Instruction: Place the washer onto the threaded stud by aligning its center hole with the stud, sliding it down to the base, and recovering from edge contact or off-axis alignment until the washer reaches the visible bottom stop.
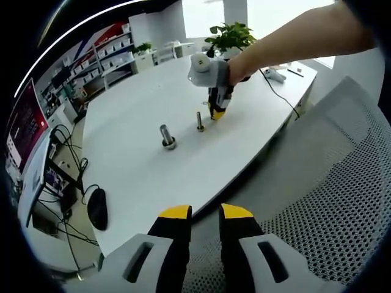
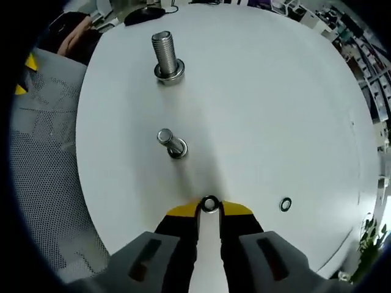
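Note:
Two threaded studs stand on the white table (image 2: 275, 110). The small stud (image 2: 170, 142) (image 1: 200, 120) is the nearer one to my right gripper. The large stud (image 2: 165, 54) (image 1: 165, 133) is farther off, with a washer (image 2: 170, 73) around its base. My right gripper (image 2: 209, 209) (image 1: 218, 113) points down at the table, shut on a small washer (image 2: 209, 204) pinched between its yellow tips, a short way from the small stud. A second loose washer (image 2: 285, 204) lies flat to its right. My left gripper (image 1: 206, 213) hovers open and empty off the table's edge.
A grey mesh chair (image 1: 317, 183) sits below my left gripper by the table edge. A black mouse (image 1: 97, 208), cables and a monitor (image 1: 24, 131) are at the left. A potted plant (image 1: 231, 36) stands at the far end. A person's hand (image 1: 244, 64) holds the right gripper.

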Tool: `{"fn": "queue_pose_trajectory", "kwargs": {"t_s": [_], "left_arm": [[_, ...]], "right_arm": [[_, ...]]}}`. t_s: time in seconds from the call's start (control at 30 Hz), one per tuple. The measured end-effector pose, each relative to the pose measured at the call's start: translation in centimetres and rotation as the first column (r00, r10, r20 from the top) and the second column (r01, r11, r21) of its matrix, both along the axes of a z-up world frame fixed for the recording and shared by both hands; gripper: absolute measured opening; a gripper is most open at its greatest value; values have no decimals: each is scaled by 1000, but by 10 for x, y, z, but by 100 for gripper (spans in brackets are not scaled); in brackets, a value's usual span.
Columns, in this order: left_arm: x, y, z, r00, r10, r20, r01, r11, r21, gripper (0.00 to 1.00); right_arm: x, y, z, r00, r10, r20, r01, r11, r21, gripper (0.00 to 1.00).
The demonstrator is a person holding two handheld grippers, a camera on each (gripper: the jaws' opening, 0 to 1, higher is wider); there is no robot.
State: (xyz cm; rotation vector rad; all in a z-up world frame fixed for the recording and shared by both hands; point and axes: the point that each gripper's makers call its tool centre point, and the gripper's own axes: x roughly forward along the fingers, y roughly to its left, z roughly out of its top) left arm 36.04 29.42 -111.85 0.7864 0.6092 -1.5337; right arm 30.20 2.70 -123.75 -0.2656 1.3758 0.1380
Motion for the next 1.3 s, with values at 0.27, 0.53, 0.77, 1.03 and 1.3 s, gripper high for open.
{"fn": "queue_pose_trajectory", "kwargs": {"t_s": [0.27, 0.53, 0.77, 1.03, 1.3], "left_arm": [[0, 0, 1, 1000, -1, 2, 1, 1000, -2, 16], [1, 1, 0, 1000, -1, 6, 1, 1000, -5, 16], [1, 0, 1, 1000, -3, 9, 3, 1000, -9, 17], [0, 0, 1, 1000, -6, 10, 6, 1000, -9, 17], [0, 0, 1, 1000, -6, 11, 6, 1000, -10, 17]], "right_arm": [[4, -8, -2, 1000, 4, -5, -4, 999, -54, 14], [8, -7, 4, 999, 15, 31, -13, 998, -62, 14], [23, 14, 41, 993, -9, 119, 6, 999, 31, 14], [36, 18, 62, 990, 13, 142, -19, 999, 38, 14], [52, 18, 83, 982, 11, 191, -22, 998, 55, 14]]}}
